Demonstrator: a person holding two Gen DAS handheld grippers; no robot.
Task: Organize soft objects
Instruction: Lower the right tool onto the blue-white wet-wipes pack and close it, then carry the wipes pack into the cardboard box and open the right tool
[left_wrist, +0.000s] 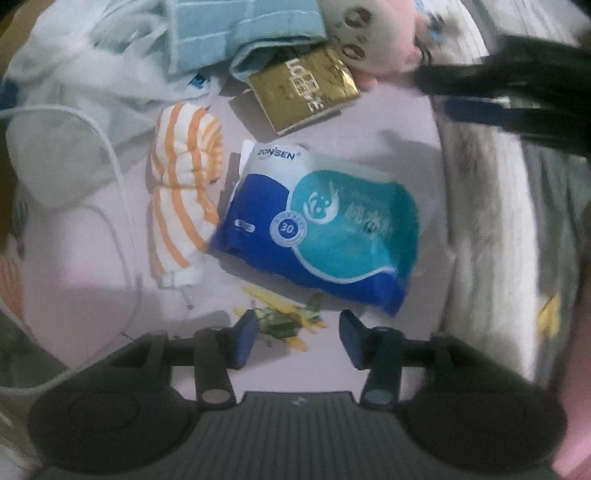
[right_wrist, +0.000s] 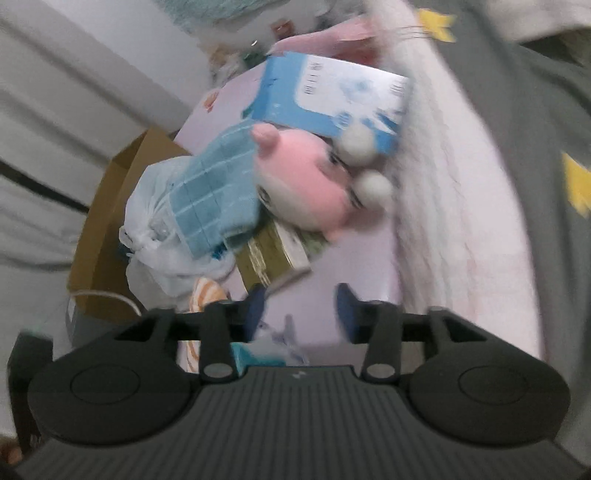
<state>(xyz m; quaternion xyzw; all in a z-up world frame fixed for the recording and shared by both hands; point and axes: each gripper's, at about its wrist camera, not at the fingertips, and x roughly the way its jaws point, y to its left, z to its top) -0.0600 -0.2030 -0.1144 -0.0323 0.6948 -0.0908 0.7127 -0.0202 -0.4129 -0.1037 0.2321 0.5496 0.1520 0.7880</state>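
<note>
The pink plush doll (left_wrist: 364, 35) was cut off by the top edge of the left wrist view, and the black bar of the right gripper (left_wrist: 517, 96) crossed just beside it as a dark smear. The pale blue checked cloth (left_wrist: 236, 33) next to the doll also ran past that edge. The gold foil packet (left_wrist: 306, 92) lay partly tucked under cloth and doll, its lettering too blurred to read.

In the right wrist view the doll (right_wrist: 299, 177) was smeared by motion (its face could not be made out). The blue and white box (right_wrist: 332, 96) behind the doll was partly hidden by it, its print unreadable.
</note>
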